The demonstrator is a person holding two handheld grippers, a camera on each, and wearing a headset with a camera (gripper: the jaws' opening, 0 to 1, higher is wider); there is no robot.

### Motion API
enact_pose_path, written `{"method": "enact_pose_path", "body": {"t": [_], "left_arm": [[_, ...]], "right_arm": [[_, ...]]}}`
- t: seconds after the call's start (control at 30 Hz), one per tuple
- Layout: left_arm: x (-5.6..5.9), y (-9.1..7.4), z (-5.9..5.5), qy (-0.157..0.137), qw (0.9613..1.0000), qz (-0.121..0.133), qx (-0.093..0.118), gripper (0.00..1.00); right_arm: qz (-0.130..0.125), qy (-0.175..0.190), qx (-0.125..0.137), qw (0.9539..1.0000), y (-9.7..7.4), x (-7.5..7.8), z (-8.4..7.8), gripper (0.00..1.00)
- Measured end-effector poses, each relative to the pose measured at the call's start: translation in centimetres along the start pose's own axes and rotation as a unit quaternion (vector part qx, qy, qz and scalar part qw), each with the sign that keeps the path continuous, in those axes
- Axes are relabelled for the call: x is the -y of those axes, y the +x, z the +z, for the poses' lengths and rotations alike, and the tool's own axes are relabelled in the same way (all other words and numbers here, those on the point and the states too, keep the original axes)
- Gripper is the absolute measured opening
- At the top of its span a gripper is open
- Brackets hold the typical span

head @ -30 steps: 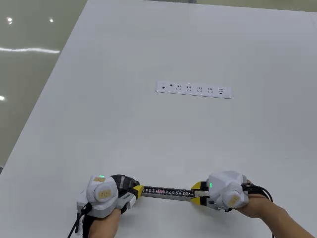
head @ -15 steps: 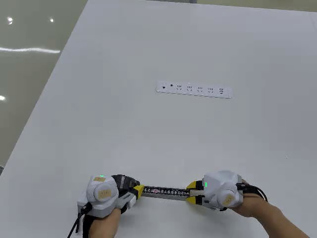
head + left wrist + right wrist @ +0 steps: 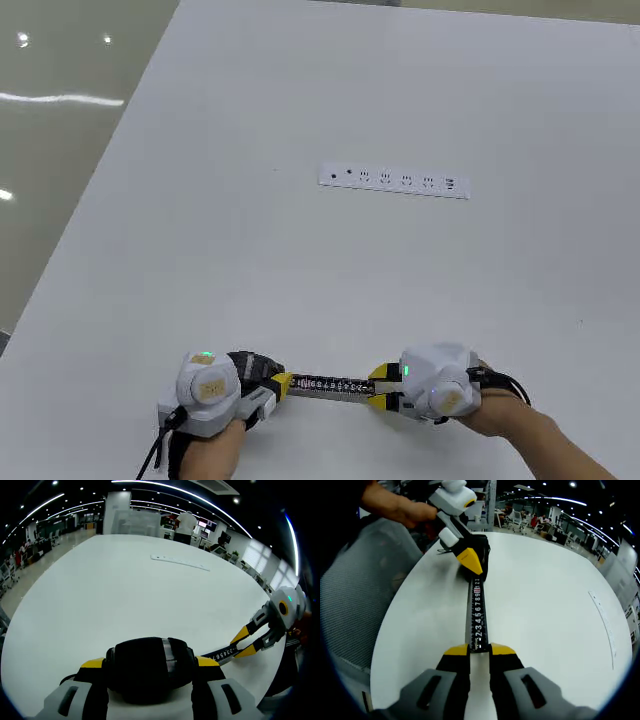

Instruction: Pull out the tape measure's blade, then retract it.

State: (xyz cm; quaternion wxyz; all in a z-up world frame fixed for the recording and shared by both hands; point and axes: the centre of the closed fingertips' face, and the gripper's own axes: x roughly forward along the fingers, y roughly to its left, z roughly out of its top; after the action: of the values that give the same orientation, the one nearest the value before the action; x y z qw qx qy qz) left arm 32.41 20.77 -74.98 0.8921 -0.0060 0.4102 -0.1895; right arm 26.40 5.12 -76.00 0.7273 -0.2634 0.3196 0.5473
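The white table carries the work at its near edge; a power strip lies well apart, farther out. My left gripper is clamped on the black tape measure case, low at the table surface. My right gripper is closed on the blade near its free end, with a short length exposed between the two. I judge this step goes best with the blade straight, its travel controlled and the case fixed. My left hand and right hand sit low, jaws pointing toward each other.
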Motion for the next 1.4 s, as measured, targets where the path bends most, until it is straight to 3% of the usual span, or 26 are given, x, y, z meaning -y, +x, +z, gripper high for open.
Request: {"method": "enact_pose_path", "body": {"t": [1.4], "left_arm": [[-0.1, 0.0, 0.0, -0.005, 0.9999, -0.008, -0.003, 0.65]], "right_arm": [[0.001, -0.004, 0.021, 0.9998, 3.5, 0.0, 3.6, 0.12]]}}
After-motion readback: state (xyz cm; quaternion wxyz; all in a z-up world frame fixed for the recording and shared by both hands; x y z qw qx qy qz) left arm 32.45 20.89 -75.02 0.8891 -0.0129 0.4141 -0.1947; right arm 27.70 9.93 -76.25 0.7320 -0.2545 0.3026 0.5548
